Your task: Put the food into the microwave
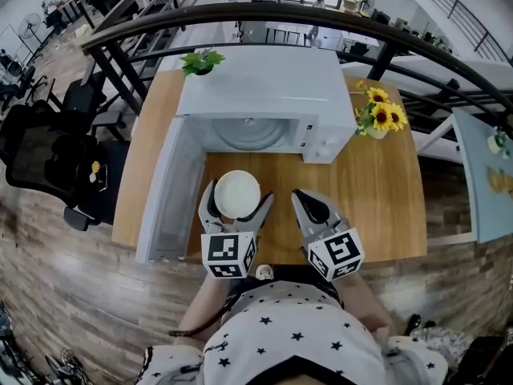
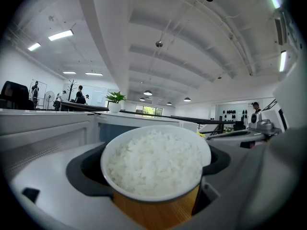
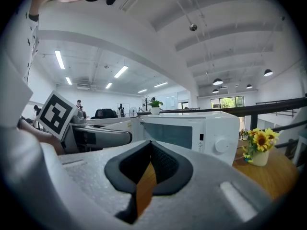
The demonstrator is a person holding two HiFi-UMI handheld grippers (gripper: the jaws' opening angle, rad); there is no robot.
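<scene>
I'm holding the left claw (image 1: 238, 194) clamped around the bowl of rice (image 1: 237, 191), its jaws pressing on either side of the white rim. The bowl is sitting just in front of the microwave (image 1: 264, 95), over the table (image 1: 385, 199); I can't tell whether it is touching the wood. The microwave door (image 1: 164, 191) is hanging wide open on my left, showing the turntable (image 1: 248, 133) inside. My right claw (image 3: 150, 150) is hovering beside the bowl, jaws together and gripping nothing. A vase of sunflowers (image 1: 379, 119) is standing right of the microwave, and a small green plant (image 1: 200, 61) is perching on top.
</scene>
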